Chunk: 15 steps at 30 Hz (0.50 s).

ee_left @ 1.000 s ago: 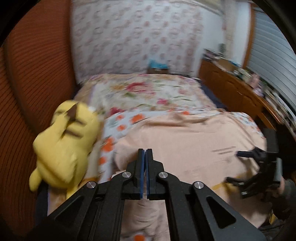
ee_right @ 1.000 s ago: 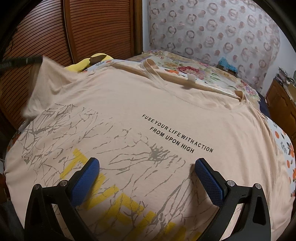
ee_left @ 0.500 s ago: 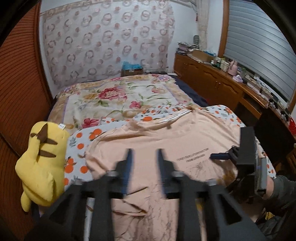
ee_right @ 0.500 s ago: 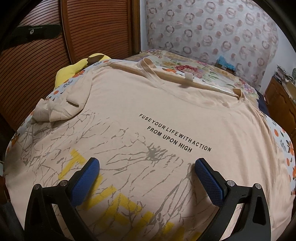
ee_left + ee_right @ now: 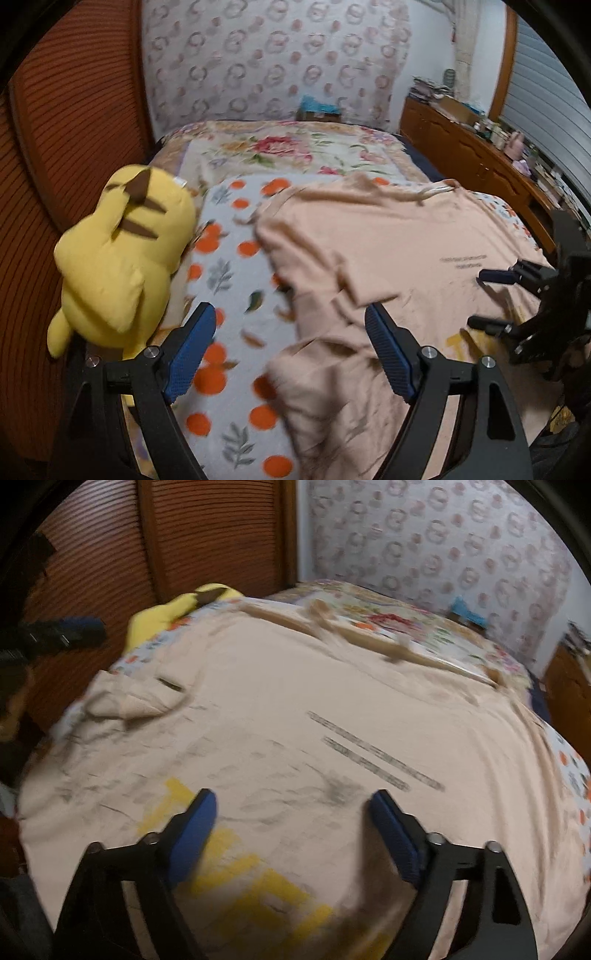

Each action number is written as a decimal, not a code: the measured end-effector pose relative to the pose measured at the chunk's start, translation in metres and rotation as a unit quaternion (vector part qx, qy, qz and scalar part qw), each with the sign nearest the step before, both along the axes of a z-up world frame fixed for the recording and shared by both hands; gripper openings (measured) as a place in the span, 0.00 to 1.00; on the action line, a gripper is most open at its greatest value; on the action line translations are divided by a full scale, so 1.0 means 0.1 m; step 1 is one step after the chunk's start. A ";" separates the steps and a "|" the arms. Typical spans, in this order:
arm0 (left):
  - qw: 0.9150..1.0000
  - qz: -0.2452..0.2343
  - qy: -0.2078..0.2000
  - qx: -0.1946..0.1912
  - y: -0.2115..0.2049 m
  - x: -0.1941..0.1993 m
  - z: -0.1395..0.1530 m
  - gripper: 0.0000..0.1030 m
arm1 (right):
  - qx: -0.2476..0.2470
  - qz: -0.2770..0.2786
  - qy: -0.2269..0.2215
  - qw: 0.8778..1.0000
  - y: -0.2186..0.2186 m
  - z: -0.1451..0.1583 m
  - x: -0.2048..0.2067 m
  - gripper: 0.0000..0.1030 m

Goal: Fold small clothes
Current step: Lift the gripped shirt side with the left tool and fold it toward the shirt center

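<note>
Our left gripper [image 5: 290, 343] has just been opening — jaws wide, nothing between them — above the shirt's [image 5: 399, 251] rumpled edge. Our right gripper [image 5: 291, 825], jaws closing but still apart and empty, hovers over the shirt's print. The peach shirt lies spread on the bed [image 5: 229, 273]; a yellow plush [image 5: 122, 254] sits left.

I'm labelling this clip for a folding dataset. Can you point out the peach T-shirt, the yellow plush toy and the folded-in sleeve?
peach T-shirt [image 5: 295, 709]: right wrist view, plain chest above the print.
yellow plush toy [image 5: 122, 254]: left wrist view, its back.
folded-in sleeve [image 5: 136, 698]: right wrist view, bunched cloth.
</note>
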<state>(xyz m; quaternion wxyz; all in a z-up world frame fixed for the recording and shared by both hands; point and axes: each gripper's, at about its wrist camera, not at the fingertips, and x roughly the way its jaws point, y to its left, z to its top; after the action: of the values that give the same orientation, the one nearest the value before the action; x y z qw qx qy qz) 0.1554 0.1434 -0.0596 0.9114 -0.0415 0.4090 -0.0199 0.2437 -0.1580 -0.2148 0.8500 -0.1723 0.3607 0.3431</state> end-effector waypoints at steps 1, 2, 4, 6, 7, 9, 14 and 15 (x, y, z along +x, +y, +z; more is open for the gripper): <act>1.000 0.007 0.003 -0.003 0.03 -0.04 -0.06 0.81 | 0.001 0.011 -0.003 1.000 0.07 0.03 -0.01 0.71; 1.000 0.010 0.006 -0.004 0.05 -0.06 -0.09 0.81 | 0.001 0.021 -0.007 1.000 0.14 0.06 -0.02 0.65; 1.000 0.018 0.009 -0.003 0.09 -0.12 -0.15 0.81 | 0.008 0.046 -0.013 0.999 0.32 0.14 -0.03 0.60; 1.000 0.022 0.009 -0.002 0.13 -0.15 -0.19 0.81 | 0.022 0.071 -0.017 0.997 0.50 0.21 -0.03 0.52; 1.000 0.024 0.009 -0.001 0.14 -0.17 -0.22 0.81 | 0.030 0.084 -0.016 0.996 0.61 0.23 -0.03 0.51; 1.000 0.029 0.009 -0.001 0.17 -0.20 -0.24 0.81 | 0.043 0.103 -0.008 0.994 0.79 0.25 0.02 0.42; 0.999 0.034 0.008 -0.011 0.24 -0.25 -0.27 0.81 | 0.047 0.130 0.021 0.990 1.18 0.13 0.18 0.33; 0.999 0.034 0.008 -0.012 0.24 -0.25 -0.27 0.81 | 0.040 0.132 0.022 0.990 1.24 0.09 0.19 0.32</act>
<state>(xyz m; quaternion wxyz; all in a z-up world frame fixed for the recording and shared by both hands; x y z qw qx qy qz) 0.1303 0.1675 -0.0869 0.9079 -0.0662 0.4140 0.0066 0.2632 -0.0341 -0.2056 0.7956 -0.1762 0.3392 0.4700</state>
